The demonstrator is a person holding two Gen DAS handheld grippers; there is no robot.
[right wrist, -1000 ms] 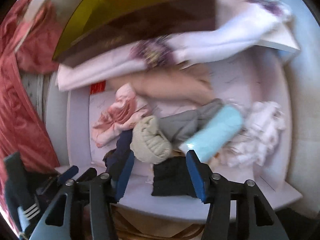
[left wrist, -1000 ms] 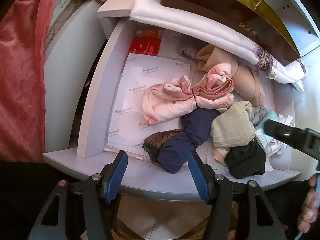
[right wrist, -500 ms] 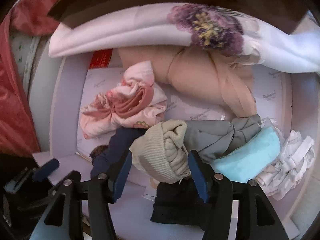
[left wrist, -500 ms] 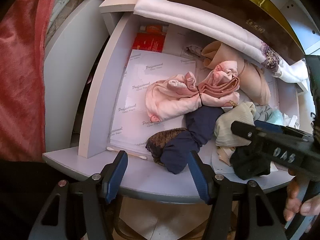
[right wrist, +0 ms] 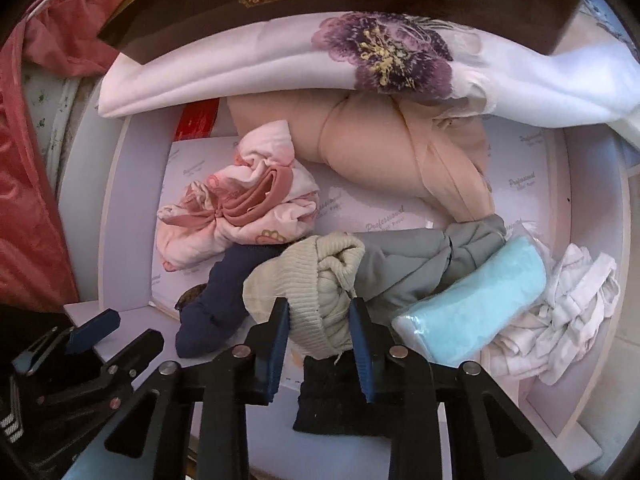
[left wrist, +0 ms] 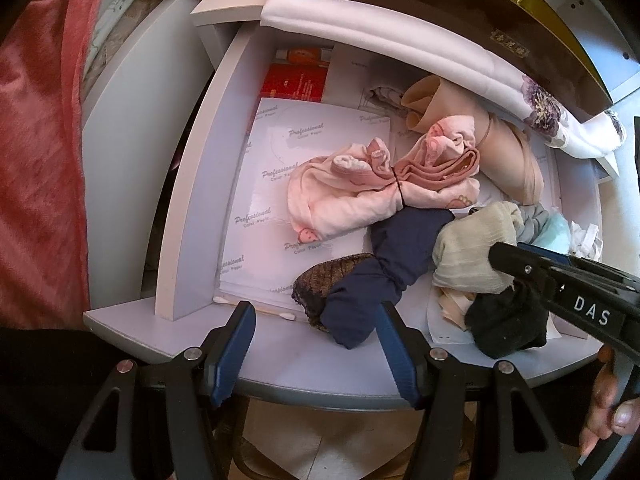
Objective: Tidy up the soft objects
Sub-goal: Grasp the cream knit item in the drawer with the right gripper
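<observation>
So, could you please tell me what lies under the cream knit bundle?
The cream knit bundle rests partly on a black sock, a navy bundle at its left and a grey bundle at its right. Whatever lies beneath its middle is covered.

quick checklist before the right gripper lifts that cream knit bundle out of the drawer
1. Right gripper around the cream knit bundle: ok, a finger on each side of its lower end.
2. Grip closed firmly: cannot tell, fabric fills the gap but contact is unclear.
3. Black sock left out of the grip: ok, it lies below the fingers.
4. Bundle free of the grey bundle: not ok, they press together.
5. Left gripper out of the way: ok, open at the drawer front, holding nothing.
</observation>
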